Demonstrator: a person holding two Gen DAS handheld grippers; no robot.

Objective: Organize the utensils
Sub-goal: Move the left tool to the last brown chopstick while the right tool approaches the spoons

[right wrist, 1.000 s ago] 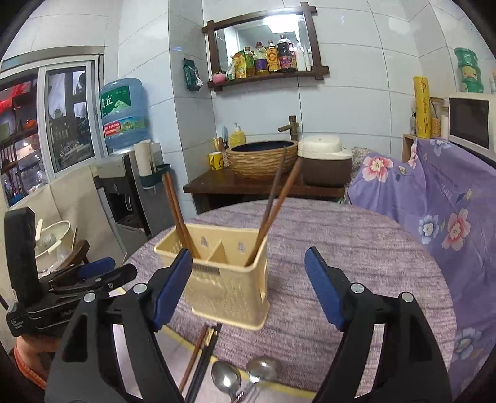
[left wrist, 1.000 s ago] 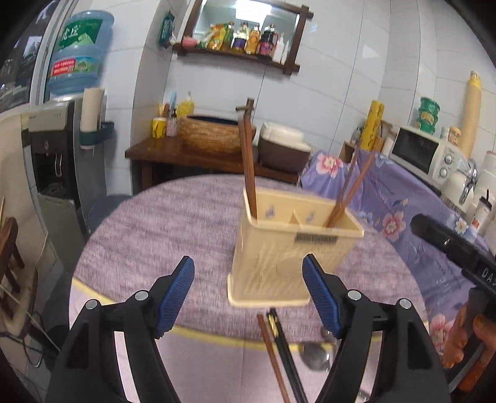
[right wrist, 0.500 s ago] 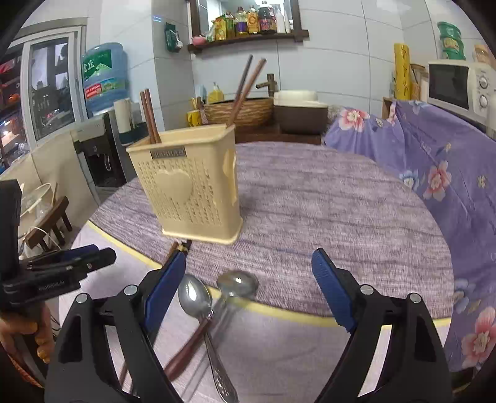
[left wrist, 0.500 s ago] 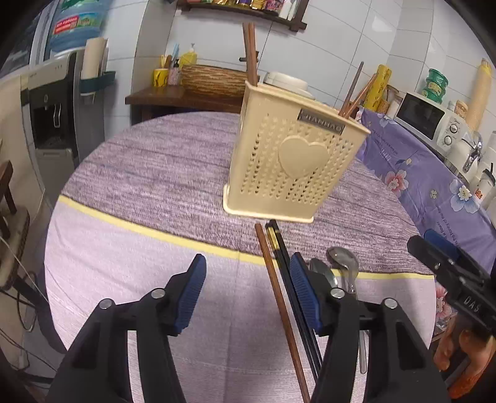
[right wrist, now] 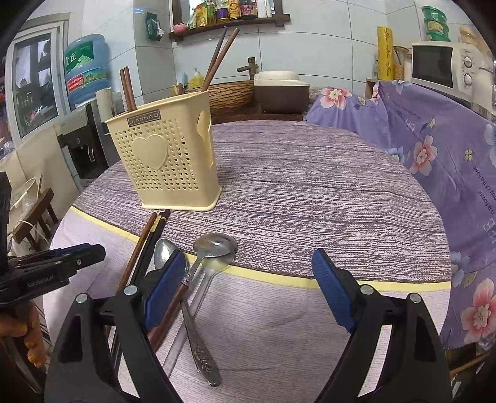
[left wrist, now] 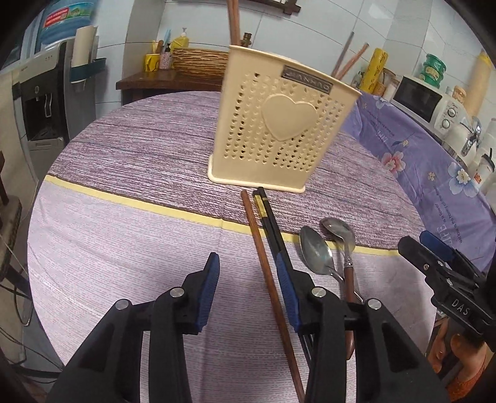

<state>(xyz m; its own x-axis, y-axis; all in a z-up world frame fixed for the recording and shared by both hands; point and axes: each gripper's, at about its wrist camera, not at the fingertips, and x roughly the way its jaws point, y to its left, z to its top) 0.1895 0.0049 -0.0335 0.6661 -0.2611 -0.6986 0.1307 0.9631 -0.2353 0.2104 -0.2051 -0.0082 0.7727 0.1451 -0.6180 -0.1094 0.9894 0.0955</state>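
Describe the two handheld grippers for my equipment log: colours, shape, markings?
Both the left gripper and the right gripper have black plastic bodies, two angular fingers lined with blue ribbed pads, and round silver screw heads at the joints. White lettering shows on each body, partly unreadable. No cables are visible. A bare hand grips the right one; no sleeve shows.

White tiled walls all round, a wooden shelf of bottles (right wrist: 229,14) high up ahead of the tongs. Water dispenser (right wrist: 85,102) off left by a window (right wrist: 34,83), microwave (right wrist: 446,65) right, woven-basket sink (right wrist: 231,93) behind the table.
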